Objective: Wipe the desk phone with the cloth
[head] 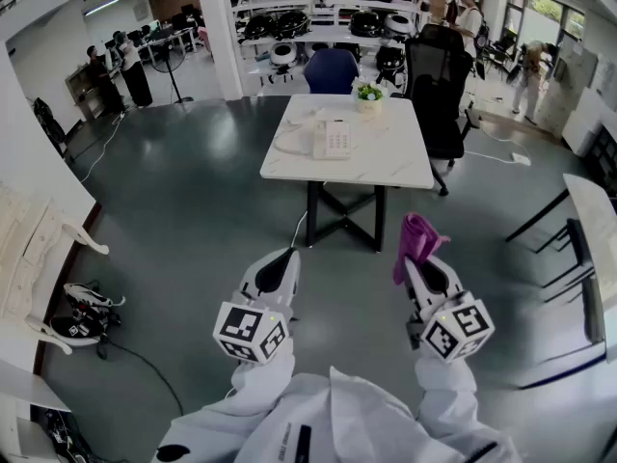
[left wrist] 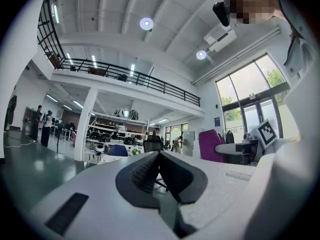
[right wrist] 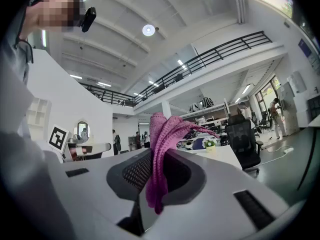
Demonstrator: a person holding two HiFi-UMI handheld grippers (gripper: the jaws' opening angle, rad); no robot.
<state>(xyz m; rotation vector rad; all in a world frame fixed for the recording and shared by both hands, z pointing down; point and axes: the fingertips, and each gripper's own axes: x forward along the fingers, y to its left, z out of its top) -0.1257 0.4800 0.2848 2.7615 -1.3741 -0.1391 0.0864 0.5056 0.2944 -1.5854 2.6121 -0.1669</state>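
A white desk phone [head: 333,139] with a coiled cord lies on a white table [head: 395,167] well ahead of me. A purple cloth [head: 416,242] stands up from my right gripper [head: 421,263], which is shut on it; in the right gripper view the cloth [right wrist: 161,154] hangs pinched between the jaws. My left gripper [head: 282,262] is held low at the left, shut with nothing in it, its jaws [left wrist: 159,166] pressed together. Both grippers are far short of the table, over the floor.
A small potted plant [head: 368,95] stands at the table's far edge, with a blue chair [head: 331,69] and a black office chair [head: 436,80] behind. Another table edge [head: 593,215] is at the right. Shelves with helmets and several people stand farther back.
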